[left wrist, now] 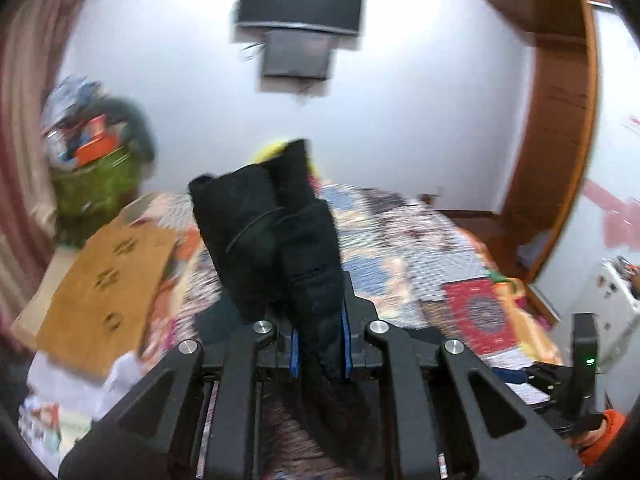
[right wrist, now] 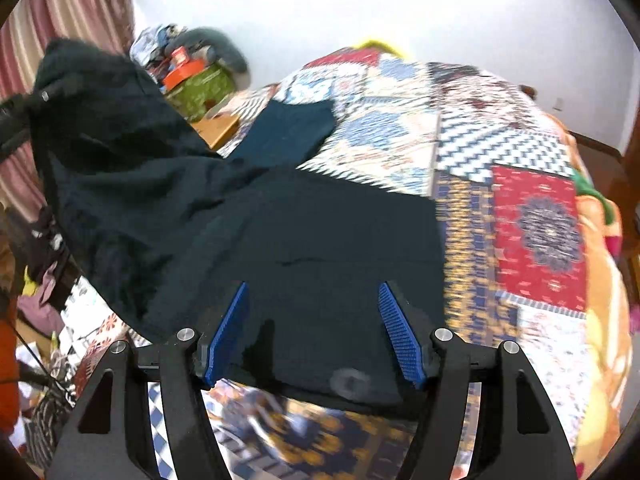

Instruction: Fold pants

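Motion blur smears much of the room, and the green basket (right wrist: pixel 202 88) by the curtain holds a heap I can only partly read: an orange box, bundled cloth. My left tool (left wrist: pixel 320 344) is clamped tight on a raised fold of the dark pants (right wrist: pixel 256 224), lifting that end off the patchwork bed (right wrist: pixel 500 168). My right tool (right wrist: pixel 314 332) stands wide open over the flat part of the pants near the bed's near edge, gripping nothing.
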Motion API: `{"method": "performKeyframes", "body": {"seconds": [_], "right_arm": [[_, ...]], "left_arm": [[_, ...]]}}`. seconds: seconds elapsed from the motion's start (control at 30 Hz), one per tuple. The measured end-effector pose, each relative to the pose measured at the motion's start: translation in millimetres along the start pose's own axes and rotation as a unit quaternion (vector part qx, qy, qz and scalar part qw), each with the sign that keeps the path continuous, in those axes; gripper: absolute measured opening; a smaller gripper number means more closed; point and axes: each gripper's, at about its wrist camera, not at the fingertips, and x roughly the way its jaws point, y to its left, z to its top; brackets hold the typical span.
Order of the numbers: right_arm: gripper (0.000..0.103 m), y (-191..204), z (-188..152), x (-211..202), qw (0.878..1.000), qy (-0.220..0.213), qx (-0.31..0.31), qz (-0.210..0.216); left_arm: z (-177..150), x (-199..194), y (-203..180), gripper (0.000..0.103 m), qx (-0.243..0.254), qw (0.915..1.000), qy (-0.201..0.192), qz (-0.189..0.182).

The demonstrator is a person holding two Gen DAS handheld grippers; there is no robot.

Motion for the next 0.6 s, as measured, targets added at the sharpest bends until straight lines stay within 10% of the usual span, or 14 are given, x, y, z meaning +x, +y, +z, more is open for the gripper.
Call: {"method": "performKeyframes", "body": {"seconds": [0.27, 0.53, 0.6], "right_arm": [[0.063, -56, -19, -43, 0.998, -0.014, 0.035, -0.045], [0.063, -82, -50, -54, 0.996, 0.008, 0.056, -0.07], [0.063, -81, -55, -54, 0.996, 0.012, 0.059, -0.068]], "left_arm": [[-15, 52, -110, 0.015, 0.048, 0.9892, 0.053, -0.128], [-117, 119, -182, 0.02, 0.135, 0.938, 0.254, -0.193], [-126, 117, -186, 0.038, 0.151, 0.9292, 0.275, -0.195]]}}
